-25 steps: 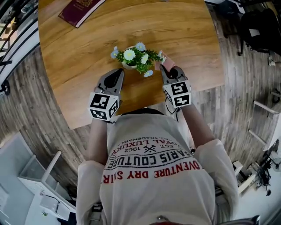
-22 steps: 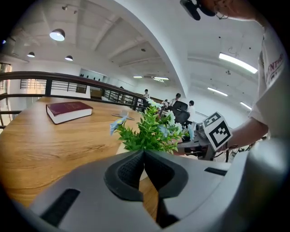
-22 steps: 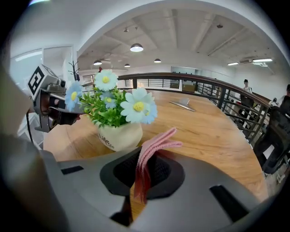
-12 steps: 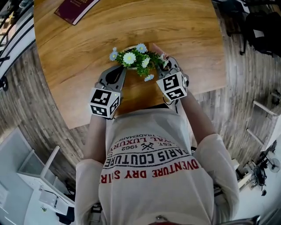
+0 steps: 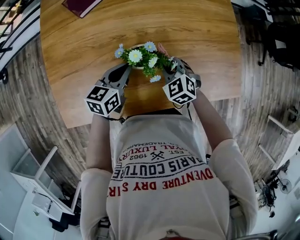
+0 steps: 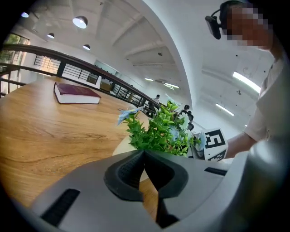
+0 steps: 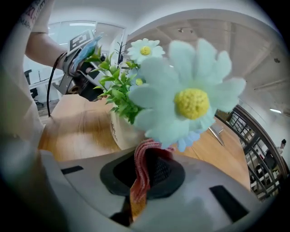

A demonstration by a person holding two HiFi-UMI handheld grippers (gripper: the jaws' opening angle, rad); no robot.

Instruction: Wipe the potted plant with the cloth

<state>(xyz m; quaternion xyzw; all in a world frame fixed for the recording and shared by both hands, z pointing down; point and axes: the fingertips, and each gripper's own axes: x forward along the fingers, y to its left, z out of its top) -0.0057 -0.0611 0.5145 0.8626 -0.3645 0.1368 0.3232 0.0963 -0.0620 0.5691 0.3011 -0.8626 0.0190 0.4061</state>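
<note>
A small potted plant [image 5: 142, 58] with green leaves and white and pale blue daisies stands in a cream pot [image 7: 123, 132] on the round wooden table [image 5: 197, 33]. My left gripper [image 5: 124, 70] is shut and holds nothing; its tips rest just left of the pot, and the leaves [image 6: 159, 132] rise right behind its tips [image 6: 144, 153]. My right gripper [image 5: 169, 66] is shut on a red-pink cloth [image 7: 141, 174], which is pushed up among the flowers on the plant's right side. One daisy [image 7: 190, 102] fills the right gripper view.
A dark red book [image 5: 82, 4] lies at the table's far left edge, also seen as the book [image 6: 75, 94] behind the plant. The table's near edge is close under both grippers. Wooden floor, a black railing [image 5: 14, 26] and white furniture surround the table.
My right gripper has rolled and pushed the cloth further into the flowers on the plant's right. The left gripper has rolled a little and stayed beside the pot.
</note>
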